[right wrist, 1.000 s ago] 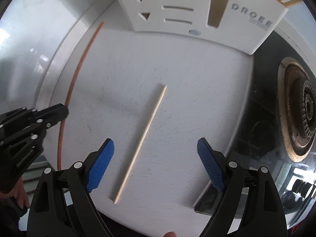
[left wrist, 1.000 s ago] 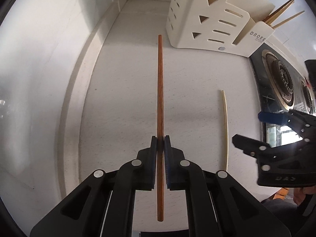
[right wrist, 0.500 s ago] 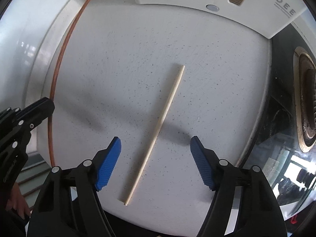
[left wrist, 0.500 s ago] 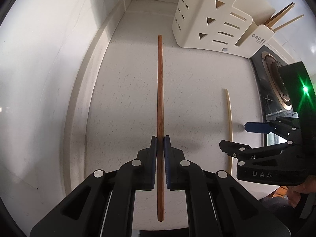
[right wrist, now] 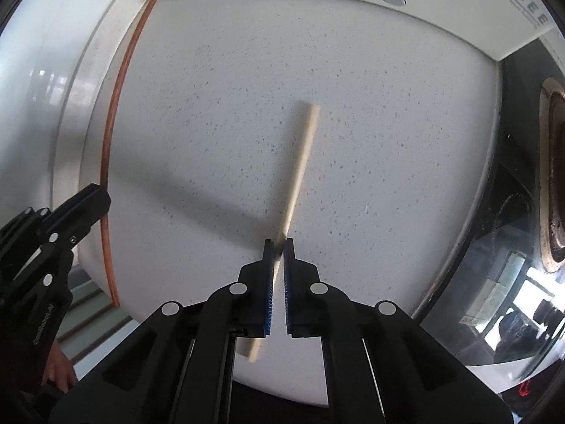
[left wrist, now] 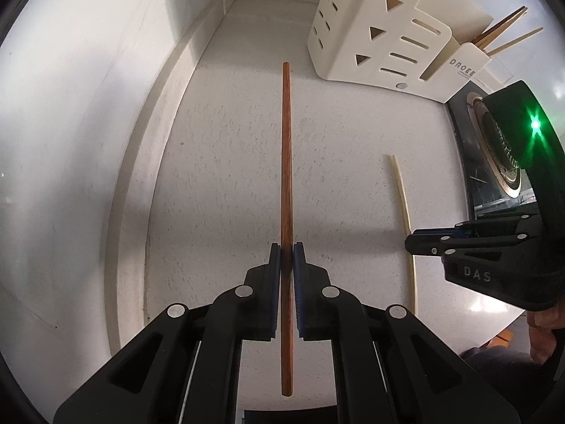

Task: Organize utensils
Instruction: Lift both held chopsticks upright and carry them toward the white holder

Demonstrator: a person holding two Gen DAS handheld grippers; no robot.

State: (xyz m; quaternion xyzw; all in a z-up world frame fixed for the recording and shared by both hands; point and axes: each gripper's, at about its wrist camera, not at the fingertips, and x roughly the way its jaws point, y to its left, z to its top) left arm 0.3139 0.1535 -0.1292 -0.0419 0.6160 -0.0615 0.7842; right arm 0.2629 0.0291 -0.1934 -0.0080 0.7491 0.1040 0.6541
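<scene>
A: Left gripper (left wrist: pixel 286 252)?
B: Clenched on the dark wooden chopstick (left wrist: pixel 286 162), pads pinching it partway along; most of the stick runs ahead toward the white utensil holder (left wrist: pixel 379 35), its far tip just short of the holder's left corner.
A: Right gripper (right wrist: pixel 278 247)?
B: Jaws have just been closing and now grasp the pale chopstick (right wrist: pixel 302 162). The stick sits between the blue pads, slanted, with its far end pointing toward the holder and its near end poking out below the fingers.
A: Where's all this?
B: On the speckled white counter (right wrist: pixel 370 123), in front of the holder. Stove burner (left wrist: pixel 501 155) just right of the holder. More chopsticks (left wrist: pixel 501 35) already stand in the holder's right compartment.
</scene>
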